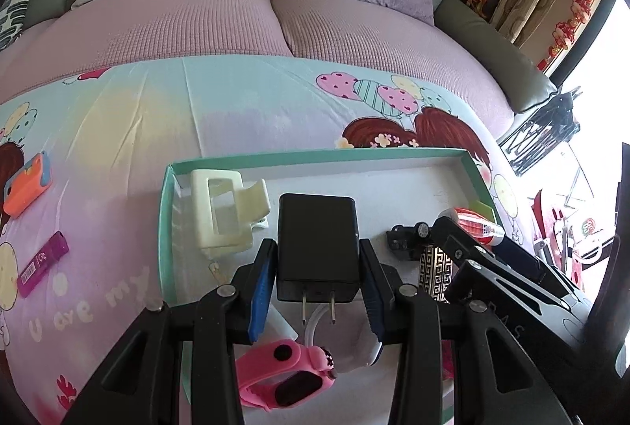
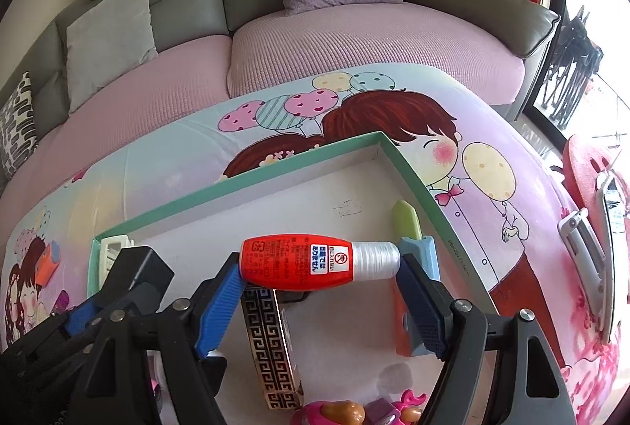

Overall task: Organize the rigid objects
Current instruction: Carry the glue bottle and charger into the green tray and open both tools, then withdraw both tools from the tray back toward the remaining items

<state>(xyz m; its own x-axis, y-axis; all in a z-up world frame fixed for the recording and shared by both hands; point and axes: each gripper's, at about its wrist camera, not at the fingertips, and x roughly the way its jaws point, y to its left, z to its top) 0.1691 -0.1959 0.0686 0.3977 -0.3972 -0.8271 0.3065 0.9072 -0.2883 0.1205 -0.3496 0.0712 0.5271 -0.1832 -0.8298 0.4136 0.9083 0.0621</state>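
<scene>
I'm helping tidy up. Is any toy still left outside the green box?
Yes. An orange toy and a purple stick lie on the cartoon sheet, left of the green box. The tongs hold a black charger and a red bottle over the box.

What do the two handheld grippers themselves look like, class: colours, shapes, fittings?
The left gripper and the right gripper match: black angular linkage arms joined by round silver pivot pins, with triangular cut-outs. Each ends in two flat fingers faced with ribbed blue pads. No cables or sleeves are visible.
</scene>
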